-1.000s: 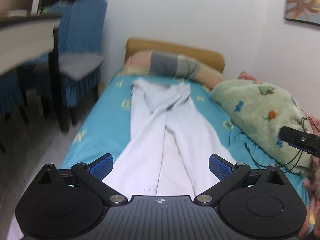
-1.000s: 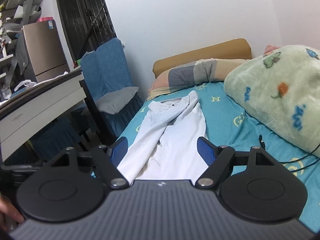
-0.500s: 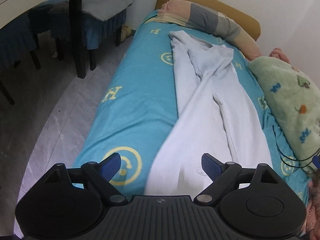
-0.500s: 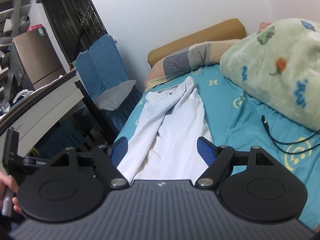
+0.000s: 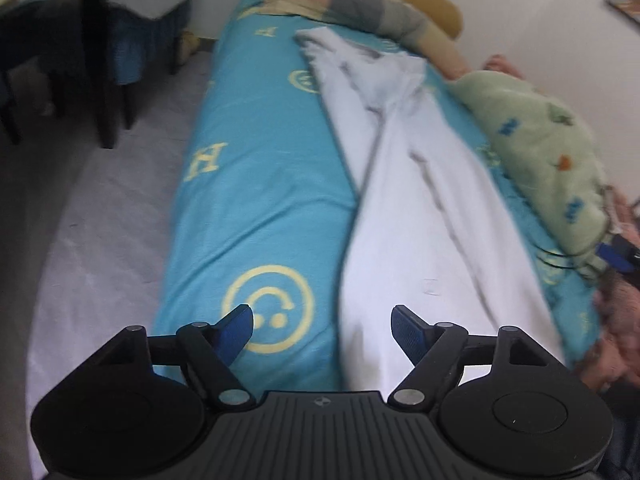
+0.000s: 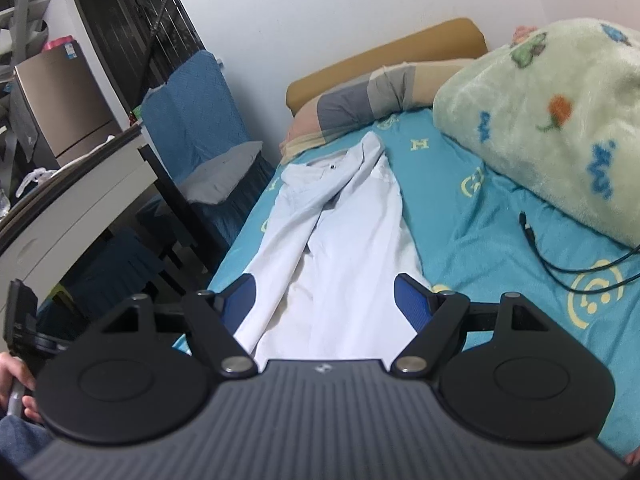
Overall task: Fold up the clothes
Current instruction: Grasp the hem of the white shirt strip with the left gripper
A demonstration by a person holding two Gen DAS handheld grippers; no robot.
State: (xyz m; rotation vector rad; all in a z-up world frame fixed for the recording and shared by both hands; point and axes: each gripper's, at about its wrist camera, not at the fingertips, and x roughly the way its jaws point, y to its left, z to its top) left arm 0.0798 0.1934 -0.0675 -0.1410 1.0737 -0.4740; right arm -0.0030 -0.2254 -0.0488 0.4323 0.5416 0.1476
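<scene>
Our left tool (image 5: 322, 326) has its two blue-padded fingers spread wide apart with nothing between them, and it hovers above the near end of the bed; its left finger (image 5: 236, 326) sits over a yellow smiley face (image 5: 268, 308) printed on the turquoise bed sheet (image 5: 256, 184), while its right finger sits over the near edge of the white button-up shirt (image 5: 420, 208). Our right tool (image 6: 325, 300) is likewise spread wide and grips nothing, and the lower part of the same shirt (image 6: 340, 240) shows between its blue pads (image 6: 410, 302). The shirt lies lengthwise along the bed, collar toward the far end, its front panels folded over one another; in the left wrist view it is blurred. Beyond the collar a long pillow with grey, beige and pink bands (image 6: 360, 100) rests against a mustard-brown headboard (image 6: 384, 56). On the right side of the bed a fluffy pale green blanket with small coloured animal prints (image 6: 560, 120) is heaped up, and a thin black cable (image 6: 560, 260) trails over the sheet just beside it. To the left of the bed stands a chair with a blue quilted cover (image 6: 192, 120), and nearer to us a white bench (image 6: 80, 196) with a dark edge.
</scene>
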